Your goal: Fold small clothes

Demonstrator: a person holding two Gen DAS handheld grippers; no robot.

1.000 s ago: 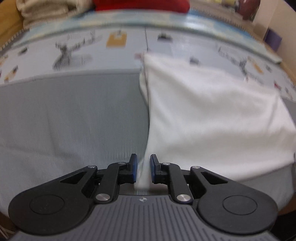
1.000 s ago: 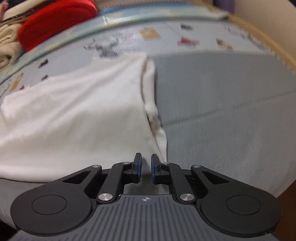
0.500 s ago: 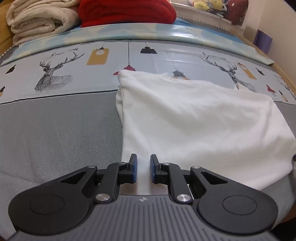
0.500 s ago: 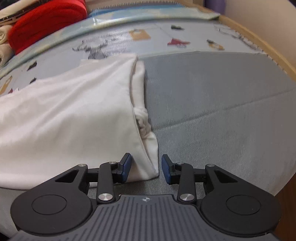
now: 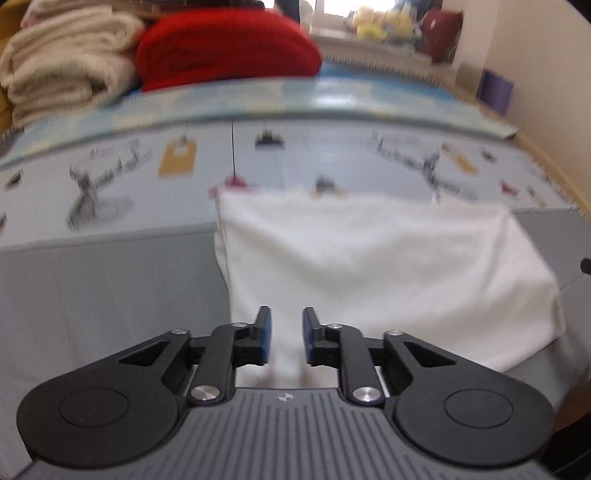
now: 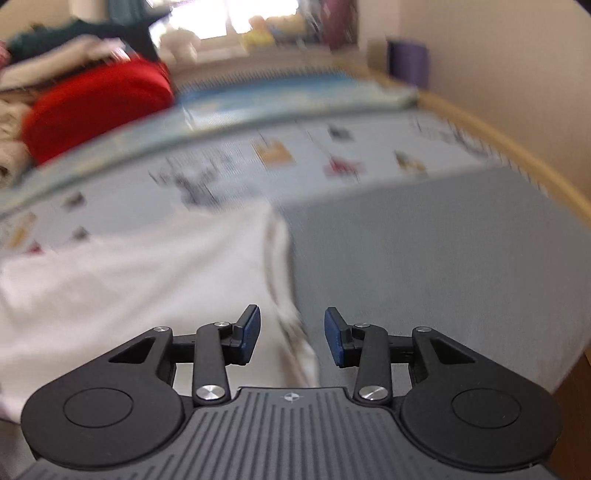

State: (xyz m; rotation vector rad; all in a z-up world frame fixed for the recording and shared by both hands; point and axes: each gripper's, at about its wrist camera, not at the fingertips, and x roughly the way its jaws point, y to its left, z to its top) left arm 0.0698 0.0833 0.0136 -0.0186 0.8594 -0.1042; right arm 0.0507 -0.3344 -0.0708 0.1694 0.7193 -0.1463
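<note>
White garment (image 5: 376, 258) lay flat on the grey-sheeted bed (image 5: 110, 288), light, soft and limp, likely to sag; its near corners looked the best hold. Left tongs (image 5: 284, 338) and right tongs (image 6: 291, 338) were both opening, gripping nothing, cloth beneath them.

Cream wall (image 6: 509, 81), bright window (image 6: 207, 18) (blurred), bed (image 6: 424, 258)

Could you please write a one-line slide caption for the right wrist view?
Right gripper opening above the edge of a folded white garment lying on a grey mat.
</note>
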